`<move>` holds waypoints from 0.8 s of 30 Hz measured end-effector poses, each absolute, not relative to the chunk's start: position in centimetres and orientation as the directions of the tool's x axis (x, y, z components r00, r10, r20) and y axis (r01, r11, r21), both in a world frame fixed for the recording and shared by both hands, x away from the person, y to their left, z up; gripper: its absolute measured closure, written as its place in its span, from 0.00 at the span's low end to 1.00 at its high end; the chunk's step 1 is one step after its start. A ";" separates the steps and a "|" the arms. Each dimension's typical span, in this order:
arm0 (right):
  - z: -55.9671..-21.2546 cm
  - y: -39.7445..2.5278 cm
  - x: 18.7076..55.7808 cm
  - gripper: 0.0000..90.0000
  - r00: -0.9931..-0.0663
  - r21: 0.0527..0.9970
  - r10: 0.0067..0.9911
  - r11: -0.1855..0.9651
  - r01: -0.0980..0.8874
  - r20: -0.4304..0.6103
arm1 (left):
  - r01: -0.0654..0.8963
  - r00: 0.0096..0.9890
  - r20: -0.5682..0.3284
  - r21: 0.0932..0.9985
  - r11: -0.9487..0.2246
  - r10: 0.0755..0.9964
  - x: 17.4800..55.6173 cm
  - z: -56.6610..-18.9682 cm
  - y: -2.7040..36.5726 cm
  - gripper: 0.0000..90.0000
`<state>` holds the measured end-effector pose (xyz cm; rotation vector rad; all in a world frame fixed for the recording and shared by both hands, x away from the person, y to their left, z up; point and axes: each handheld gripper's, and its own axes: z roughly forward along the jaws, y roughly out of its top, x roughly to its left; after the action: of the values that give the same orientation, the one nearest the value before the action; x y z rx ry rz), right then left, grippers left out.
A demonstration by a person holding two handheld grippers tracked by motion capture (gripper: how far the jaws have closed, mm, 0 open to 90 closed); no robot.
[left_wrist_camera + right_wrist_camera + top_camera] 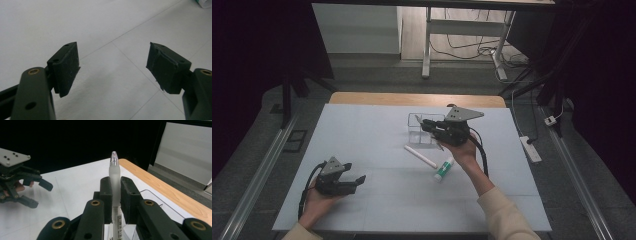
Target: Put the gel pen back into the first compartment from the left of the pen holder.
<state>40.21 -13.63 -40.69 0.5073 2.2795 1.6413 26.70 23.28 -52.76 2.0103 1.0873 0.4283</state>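
High view: above person's edge, facing 12 o'clock and down over whole table (362, 130) | left gripper view: close, low over bare tabletop, tube end at 1 o'clock | right gripper view: close along its jaws, left gripper (37, 192) at 9 o'clock | shared: tabletop, left gripper (357, 172).

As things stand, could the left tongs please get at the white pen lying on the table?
Probably yes: the left tongs are open, and bare table lies between them and the white pen.
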 end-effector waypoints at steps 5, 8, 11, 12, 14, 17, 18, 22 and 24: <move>-40.6 -13.4 41.1 0.88 -0.890 0.958 0.455 0.252 0.140 0.010 | 0.546 0.574 -0.073 0.777 -0.315 0.815 26.7 -52.7 23.3 0.29; -40.5 -13.2 41.5 0.88 -0.885 0.959 0.466 0.240 0.148 0.020 | 0.544 0.576 -0.072 0.777 -0.316 0.815 26.7 -52.7 23.3 0.29; -40.4 -12.9 41.7 0.88 -0.881 0.961 0.472 0.234 0.148 0.021 | 0.544 0.576 -0.072 0.777 -0.316 0.815 26.7 -52.7 23.3 0.29; -40.3 -12.9 41.8 0.88 -0.879 0.961 0.476 0.233 0.150 0.021 | 0.544 0.576 -0.072 0.777 -0.316 0.815 26.7 -52.7 23.3 0.29; -40.3 -12.8 42.1 0.88 -0.876 0.962 0.482 0.227 0.150 0.023 | 0.544 0.576 -0.072 0.778 -0.316 0.814 26.7 -52.7 23.3 0.29; -40.2 -12.6 42.6 0.88 -0.869 0.963 0.494 0.222 0.152 0.024 | 0.543 0.577 -0.072 0.778 -0.316 0.814 26.7 -52.7 23.3 0.29; -40.2 -12.6 42.7 0.88 -0.867 0.963 0.497 0.220 0.154 0.025 | 0.543 0.577 -0.071 0.778 -0.317 0.814 26.7 -52.7 23.3 0.29; -40.2 -12.6 43.4 0.88 -0.860 0.966 0.507 0.193 0.171 0.051 | 0.543 0.577 -0.071 0.777 -0.317 0.813 26.7 -52.7 23.3 0.29; -40.3 -12.5 43.7 0.88 -0.856 0.967 0.514 0.185 0.176 0.058 | 0.543 0.577 -0.071 0.778 -0.317 0.813 26.7 -52.7 23.3 0.29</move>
<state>43.66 -12.53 -40.26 0.6580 2.1838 1.7216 26.69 23.30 -52.73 2.0082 1.0815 0.4298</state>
